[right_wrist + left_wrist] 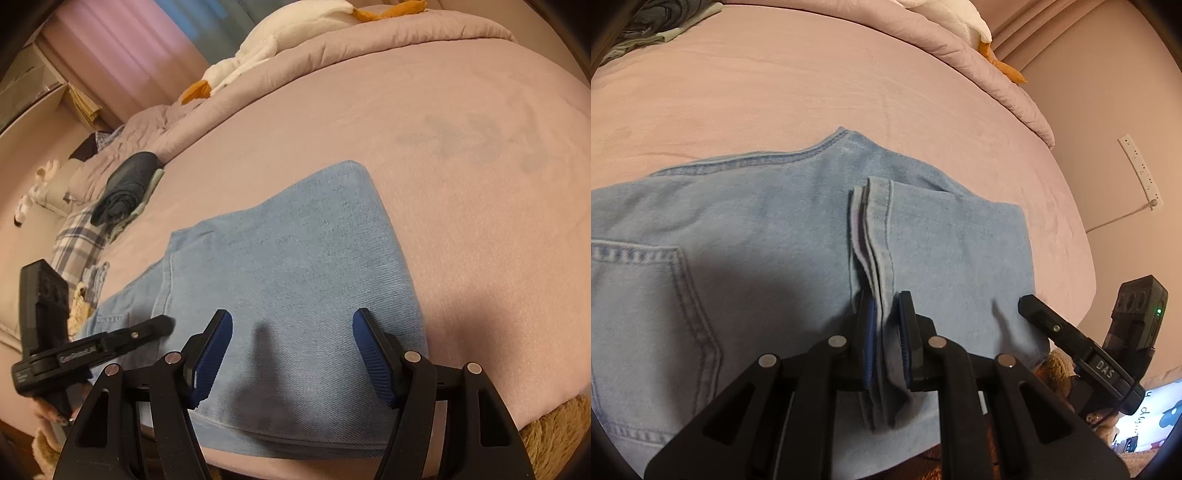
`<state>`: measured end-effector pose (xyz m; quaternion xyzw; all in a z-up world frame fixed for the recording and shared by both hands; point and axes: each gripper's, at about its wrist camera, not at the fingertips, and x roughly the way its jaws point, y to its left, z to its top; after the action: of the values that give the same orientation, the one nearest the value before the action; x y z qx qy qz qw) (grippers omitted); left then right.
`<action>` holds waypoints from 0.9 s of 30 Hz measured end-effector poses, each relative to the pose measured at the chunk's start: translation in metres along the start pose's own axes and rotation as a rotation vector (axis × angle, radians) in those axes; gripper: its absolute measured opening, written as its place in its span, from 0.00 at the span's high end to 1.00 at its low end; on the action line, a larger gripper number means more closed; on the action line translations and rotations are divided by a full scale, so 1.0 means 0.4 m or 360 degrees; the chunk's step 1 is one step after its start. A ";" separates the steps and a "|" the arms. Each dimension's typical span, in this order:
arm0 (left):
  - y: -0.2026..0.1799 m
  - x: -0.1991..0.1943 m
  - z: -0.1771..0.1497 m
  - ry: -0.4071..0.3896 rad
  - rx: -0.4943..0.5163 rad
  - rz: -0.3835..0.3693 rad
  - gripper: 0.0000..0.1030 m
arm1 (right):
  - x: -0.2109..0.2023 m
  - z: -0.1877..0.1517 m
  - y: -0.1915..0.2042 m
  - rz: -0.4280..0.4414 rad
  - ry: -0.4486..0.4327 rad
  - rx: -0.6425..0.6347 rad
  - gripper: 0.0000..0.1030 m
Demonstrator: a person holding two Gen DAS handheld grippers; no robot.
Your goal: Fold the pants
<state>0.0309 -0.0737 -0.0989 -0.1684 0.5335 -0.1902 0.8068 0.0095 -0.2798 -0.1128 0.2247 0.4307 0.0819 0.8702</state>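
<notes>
The blue-padded fingers [908, 343] of the left gripper [888, 332] are pinched on the stacked hem edges of the light blue denim pants [757, 236], while the right gripper [291, 354] hovers over the folded leg with its fingers [373, 358] spread wide and nothing between them. How far the hems reach below the left gripper is hidden by its black frame, and the waist end runs out of the picture at the left. The pants lie flat on the mauve-pink bed sheet [461, 177], near the bed's front edge. Farther off sit a rolled dark garment [125, 184], a bunched mauve duvet [332, 48] and a white plush goose with an orange beak [258, 48].
</notes>
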 end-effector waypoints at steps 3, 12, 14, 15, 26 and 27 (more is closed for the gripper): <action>-0.003 -0.012 -0.007 -0.0008 0.0003 0.0023 0.86 | 0.004 -0.001 0.006 -0.0028 0.0001 -0.0018 0.34; 0.005 -0.052 -0.029 -0.0045 0.0012 0.0131 0.86 | -0.018 -0.004 0.016 -0.0104 -0.0010 -0.0016 0.34; 0.006 -0.056 -0.032 -0.0033 0.0007 0.0101 0.83 | -0.041 -0.003 0.016 -0.0153 -0.0037 -0.0006 0.34; 0.008 -0.060 -0.034 -0.0029 0.0004 0.0078 0.81 | -0.059 -0.004 0.017 -0.0189 -0.0079 -0.0010 0.34; -0.022 -0.035 -0.050 0.0026 0.0041 0.0001 0.68 | -0.073 -0.031 -0.065 -0.0347 -0.0013 0.0122 0.37; -0.021 -0.031 -0.052 0.0034 0.0040 0.0005 0.68 | -0.061 -0.036 -0.068 -0.0351 0.0018 0.0122 0.40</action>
<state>0.0063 -0.0766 -0.0928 -0.1555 0.5398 -0.1974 0.8034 -0.0183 -0.3074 -0.1156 0.2084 0.4606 -0.0297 0.8623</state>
